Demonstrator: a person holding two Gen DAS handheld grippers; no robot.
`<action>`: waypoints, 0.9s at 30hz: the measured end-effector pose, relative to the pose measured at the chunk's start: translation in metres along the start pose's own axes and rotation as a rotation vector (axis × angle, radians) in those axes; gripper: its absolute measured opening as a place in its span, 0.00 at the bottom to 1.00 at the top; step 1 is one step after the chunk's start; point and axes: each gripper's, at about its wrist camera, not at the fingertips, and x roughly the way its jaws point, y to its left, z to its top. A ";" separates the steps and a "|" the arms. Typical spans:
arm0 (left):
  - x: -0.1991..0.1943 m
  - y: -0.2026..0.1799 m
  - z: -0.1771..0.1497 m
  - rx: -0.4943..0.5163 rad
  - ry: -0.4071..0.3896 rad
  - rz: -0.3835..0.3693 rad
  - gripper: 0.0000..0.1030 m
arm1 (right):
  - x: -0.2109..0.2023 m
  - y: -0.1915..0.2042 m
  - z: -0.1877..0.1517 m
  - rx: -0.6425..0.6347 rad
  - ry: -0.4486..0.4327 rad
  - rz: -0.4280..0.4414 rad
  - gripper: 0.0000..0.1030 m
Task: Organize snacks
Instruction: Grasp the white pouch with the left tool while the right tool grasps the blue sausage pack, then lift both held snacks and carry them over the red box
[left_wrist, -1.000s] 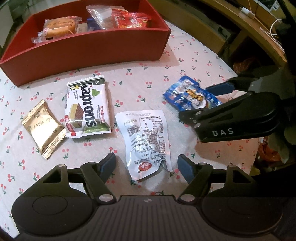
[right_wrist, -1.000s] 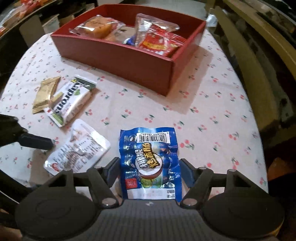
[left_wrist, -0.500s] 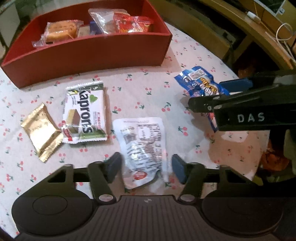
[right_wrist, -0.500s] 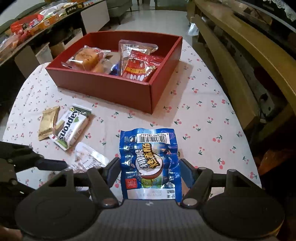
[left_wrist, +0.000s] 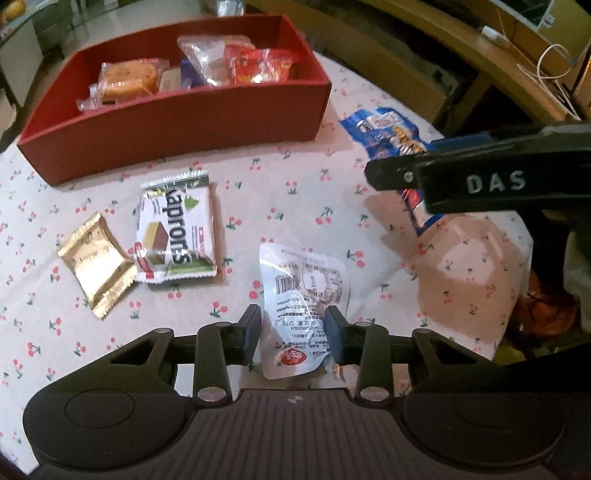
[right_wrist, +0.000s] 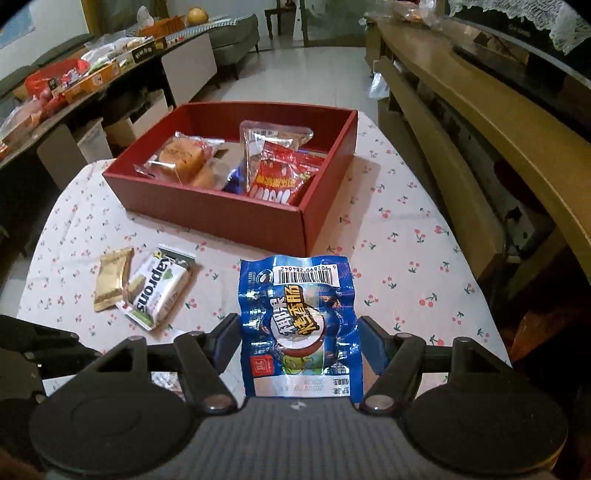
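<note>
- The wafer pack (left_wrist: 176, 229) reads "Kaprons" in black on white and green; it lies flat on the bench (left_wrist: 295, 206), touching the gold packet (left_wrist: 96, 266) on its left.
- The right gripper (right_wrist: 299, 339) carries "DAS" on its side in the left view; its jaws are clamped on the blue pack (right_wrist: 299, 325), which shows Chinese characters and a barcode numbered 6 902890 284642.
- The blue pack hangs in the air above the bench's near right edge, short of the red box (right_wrist: 236, 218).
- The left gripper (left_wrist: 293, 328) has its jaws closed on the lower part of the silver pouch (left_wrist: 301, 314); its small print and barcode are too fine to read, and a red round logo sits at its lower end.
- In the box lie a cake in clear wrap (right_wrist: 184, 162) and a red packet (right_wrist: 280, 173) with white characters.
- Against a second ago: the left jaws, then wide apart around the pouch, now pinch it; the blue pack has risen off the bench and moved closer to the box.
</note>
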 end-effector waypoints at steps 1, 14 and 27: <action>0.001 0.000 0.000 0.010 0.006 -0.001 0.44 | 0.000 0.001 0.000 0.000 0.002 -0.006 0.79; 0.020 -0.023 -0.015 0.106 0.026 0.074 0.64 | 0.000 -0.001 0.000 0.015 0.003 0.002 0.79; -0.001 -0.013 -0.012 0.078 -0.011 0.042 0.43 | -0.009 0.003 0.001 0.024 -0.040 -0.011 0.78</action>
